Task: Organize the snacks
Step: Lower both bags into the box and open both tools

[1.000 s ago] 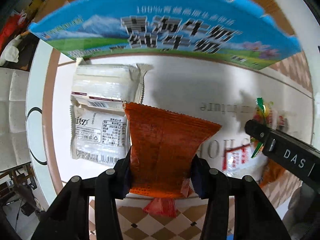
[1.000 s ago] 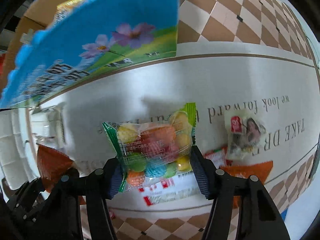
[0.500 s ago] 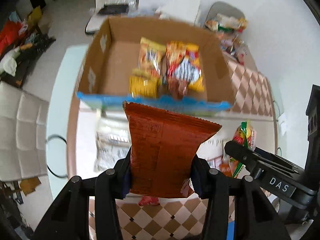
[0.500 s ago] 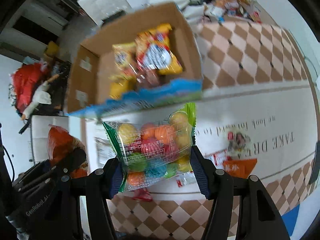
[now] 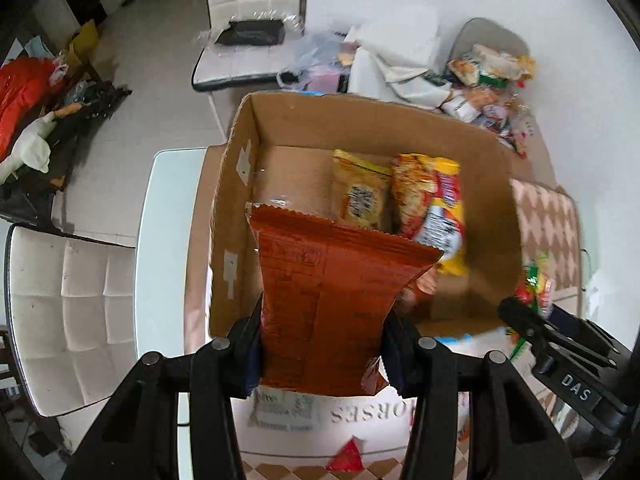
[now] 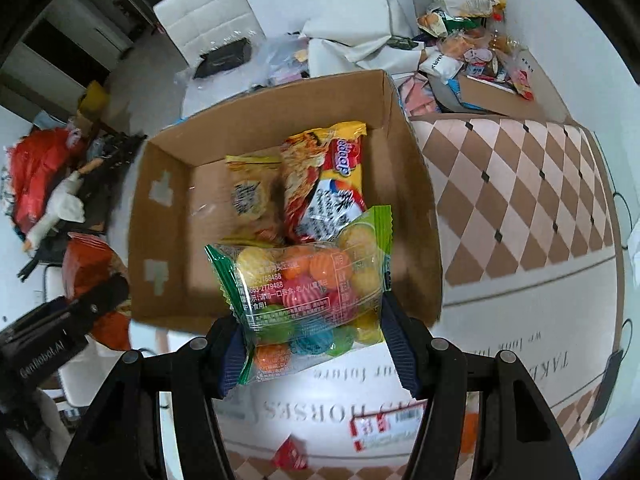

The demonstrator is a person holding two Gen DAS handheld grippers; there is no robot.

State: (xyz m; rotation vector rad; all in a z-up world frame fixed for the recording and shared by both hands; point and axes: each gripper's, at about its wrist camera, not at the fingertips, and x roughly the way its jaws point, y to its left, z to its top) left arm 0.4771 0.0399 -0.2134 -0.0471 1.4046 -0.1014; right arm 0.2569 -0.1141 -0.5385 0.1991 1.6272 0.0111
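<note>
The tablecloth [image 6: 500, 384] carries upside-down lettering: "HORSES", "our future", "we look" and "TAKE". The clear candy bag [image 6: 304, 280] in the right gripper shows the digits "2779488" among Chinese print too small to read, and the red-and-yellow packet [image 6: 324, 184] in the box bears a word that looks like "daebo", though blur makes it uncertain. The right gripper's body [image 5: 576, 392] reads "DAS", and the left gripper's body [image 6: 40, 360] reads "GenRobot.AI".

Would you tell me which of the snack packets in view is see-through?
The candy bag gripped in the right tongs: its clear film shows coloured balls inside, whereas the orange packet in the left tongs and the yellow packets in the box are opaque.
</note>
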